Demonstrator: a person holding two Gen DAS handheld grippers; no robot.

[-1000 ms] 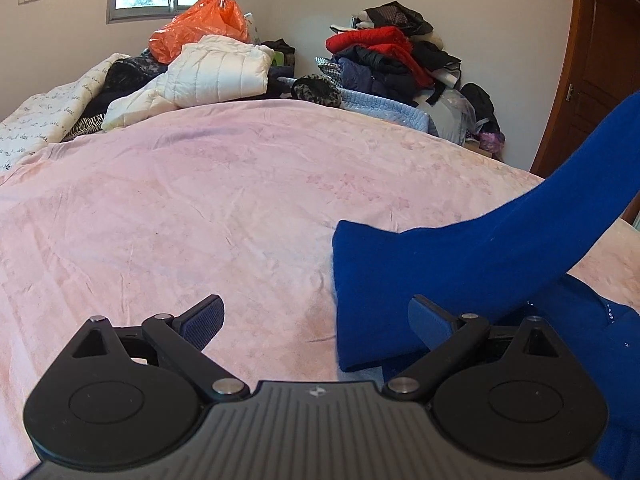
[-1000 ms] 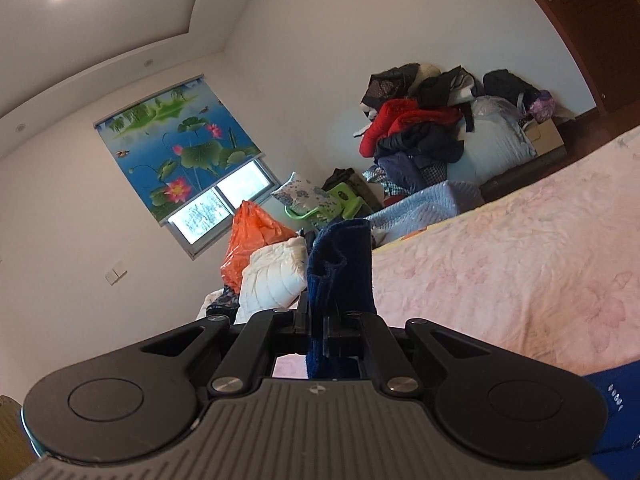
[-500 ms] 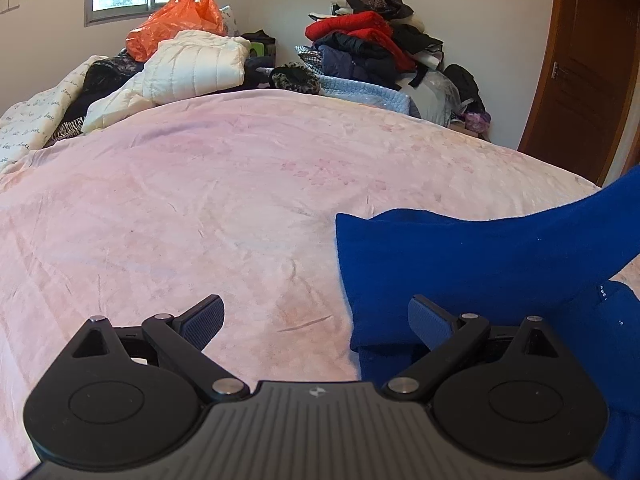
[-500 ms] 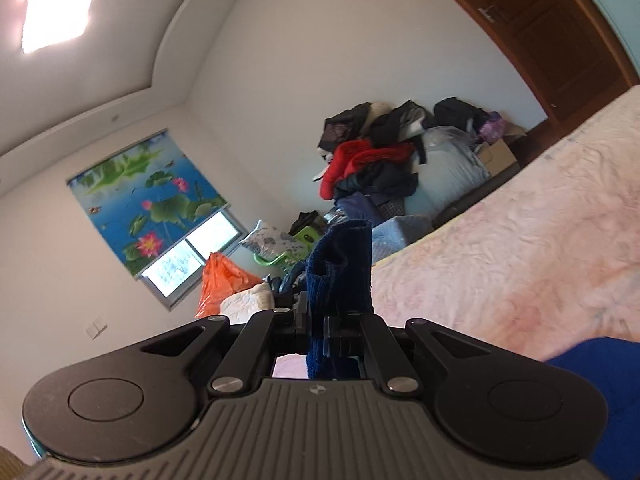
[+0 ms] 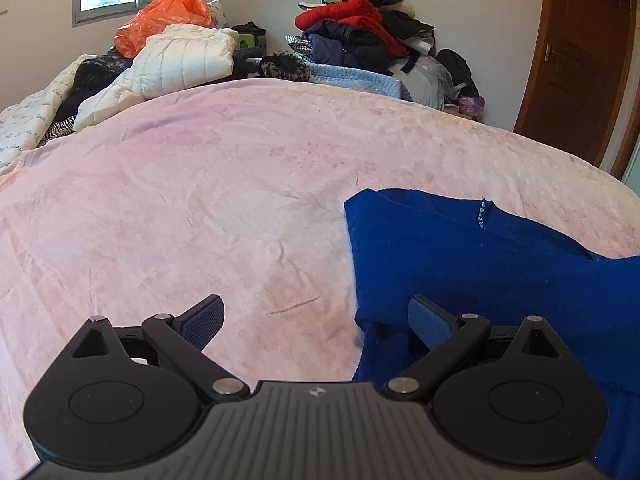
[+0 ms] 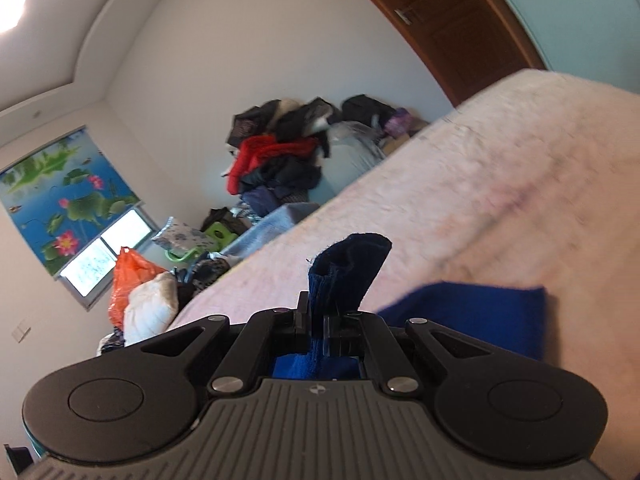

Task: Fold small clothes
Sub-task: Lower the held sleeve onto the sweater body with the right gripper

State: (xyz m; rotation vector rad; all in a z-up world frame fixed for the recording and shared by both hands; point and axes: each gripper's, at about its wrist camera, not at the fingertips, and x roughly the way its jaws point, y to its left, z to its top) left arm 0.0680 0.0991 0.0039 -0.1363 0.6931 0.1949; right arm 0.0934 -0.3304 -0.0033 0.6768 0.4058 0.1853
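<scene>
One blue garment [image 5: 500, 264], one orange bag [image 5: 164, 16], one white jacket [image 5: 184, 60], one door [image 5: 580, 52].

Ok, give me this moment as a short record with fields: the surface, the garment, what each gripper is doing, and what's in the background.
surface: pink bedspread
garment: blue sweater, partly folded, lying on the bedspread
left gripper: open, one finger over the sweater's edge, holding nothing
right gripper: shut on a bunched piece of the blue sweater
background: white puffer jacket, orange plastic bag, heap of clothes, wooden door
</scene>
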